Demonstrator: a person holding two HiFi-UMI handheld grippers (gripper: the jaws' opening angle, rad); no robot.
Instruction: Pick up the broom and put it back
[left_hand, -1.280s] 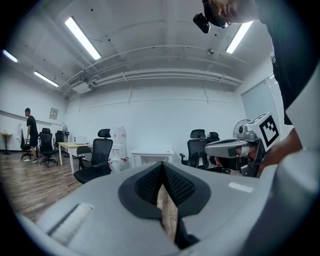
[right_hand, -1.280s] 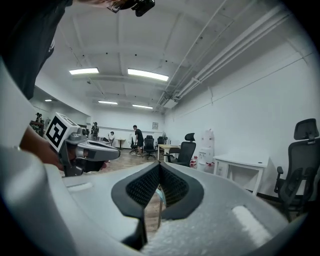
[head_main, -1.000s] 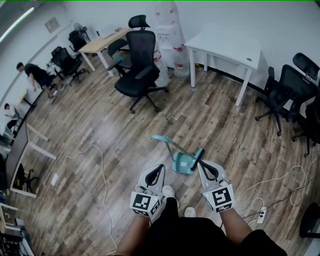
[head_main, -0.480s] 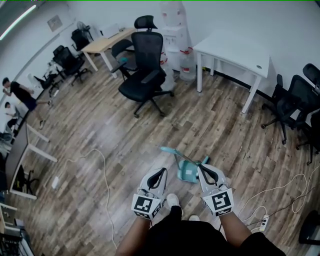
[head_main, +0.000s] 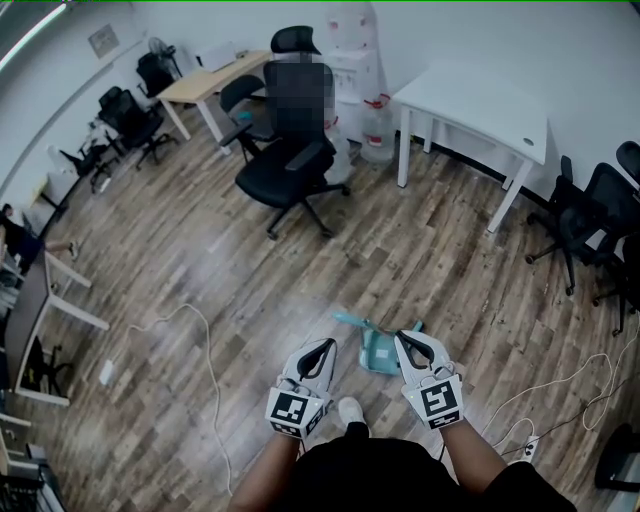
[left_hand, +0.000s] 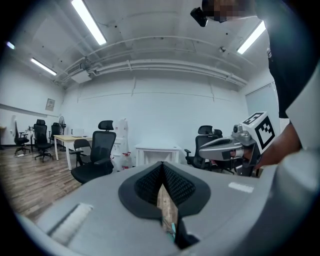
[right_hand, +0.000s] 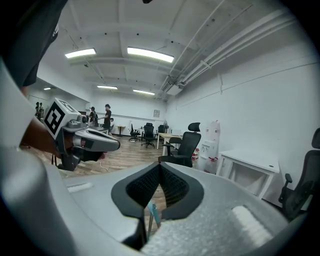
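Note:
A teal broom and dustpan set (head_main: 380, 350) lies on the wooden floor, its thin teal handle (head_main: 347, 320) pointing left. It sits just beyond and between my two grippers. My left gripper (head_main: 327, 343) is held out level to its left, jaws together, with nothing in them. My right gripper (head_main: 398, 338) hovers at the dustpan's right edge, shut and empty too. In the left gripper view the closed tips (left_hand: 162, 164) show only a teal sliver (left_hand: 172, 230) below them. Under the closed tips (right_hand: 160, 165) in the right gripper view, a teal strip (right_hand: 155, 215) shows.
A black office chair (head_main: 290, 160) stands ahead, with a white table (head_main: 480, 95) and a water dispenser (head_main: 350, 70) behind it. More black chairs (head_main: 590, 200) line the right wall. A white cable (head_main: 200, 340) snakes over the floor at left; a power strip (head_main: 525, 445) lies at right.
Both grippers and the view have advanced across the floor, so the broom and dustpan now lie right at the gripper tips. The jaws stayed shut.

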